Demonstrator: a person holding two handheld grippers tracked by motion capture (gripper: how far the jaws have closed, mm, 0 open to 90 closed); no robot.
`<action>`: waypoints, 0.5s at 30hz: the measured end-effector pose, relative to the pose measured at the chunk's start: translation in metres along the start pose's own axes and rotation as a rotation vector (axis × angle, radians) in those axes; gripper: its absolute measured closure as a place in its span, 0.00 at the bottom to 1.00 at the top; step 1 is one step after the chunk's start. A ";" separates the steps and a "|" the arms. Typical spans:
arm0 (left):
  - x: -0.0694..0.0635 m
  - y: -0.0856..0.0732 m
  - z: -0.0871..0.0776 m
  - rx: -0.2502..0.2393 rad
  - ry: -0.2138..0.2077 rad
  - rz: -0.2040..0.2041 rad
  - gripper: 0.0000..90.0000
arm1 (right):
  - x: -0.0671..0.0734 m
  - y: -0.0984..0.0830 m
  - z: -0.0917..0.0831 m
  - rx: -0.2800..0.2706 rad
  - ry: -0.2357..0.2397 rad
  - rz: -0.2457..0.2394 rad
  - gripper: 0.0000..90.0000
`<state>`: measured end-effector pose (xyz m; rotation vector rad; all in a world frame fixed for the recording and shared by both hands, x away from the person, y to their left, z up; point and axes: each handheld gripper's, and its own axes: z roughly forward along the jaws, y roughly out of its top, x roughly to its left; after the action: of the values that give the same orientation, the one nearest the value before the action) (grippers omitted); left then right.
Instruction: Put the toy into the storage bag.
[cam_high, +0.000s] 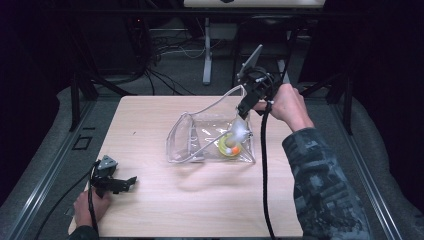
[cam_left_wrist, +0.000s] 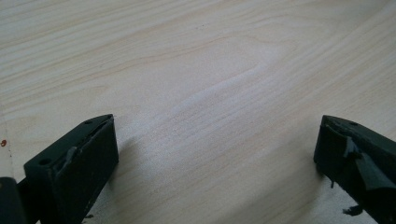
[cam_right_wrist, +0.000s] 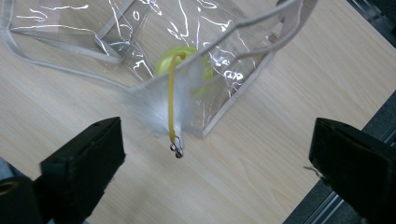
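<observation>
Both the left gripper (cam_high: 131, 180) and right gripper (cam_high: 243, 111) gape empty; clear bag (cam_high: 200, 135) glare blurs its yellow toy (cam_right_wrist: 184, 63).

Pale wooden table (cam_high: 200, 210) — a clear plastic bag (cam_high: 200, 135) on it, perhaps lying open.

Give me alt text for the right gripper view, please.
A clear plastic bag with white piping lies on a light wooden table, holding a yellow-green ring toy with white feathers and a yellow cord. The right tool is above it, black jaws wide apart and empty.
</observation>
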<state>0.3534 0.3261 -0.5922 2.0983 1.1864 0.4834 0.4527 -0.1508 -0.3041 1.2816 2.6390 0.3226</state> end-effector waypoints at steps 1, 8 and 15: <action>0.000 0.000 0.000 -0.006 0.003 -0.001 0.00 | -0.003 -0.004 0.000 -0.005 -0.001 0.011 0.00; 0.000 0.000 0.000 -0.005 0.003 0.000 0.00 | -0.017 -0.037 0.003 -0.022 -0.015 0.063 0.00; 0.000 0.000 0.001 -0.009 0.007 -0.001 0.00 | -0.029 -0.071 0.012 -0.038 -0.011 0.121 0.00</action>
<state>0.3535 0.3257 -0.5930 2.0897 1.1868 0.4958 0.4200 -0.2156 -0.3327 1.4302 2.5386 0.3813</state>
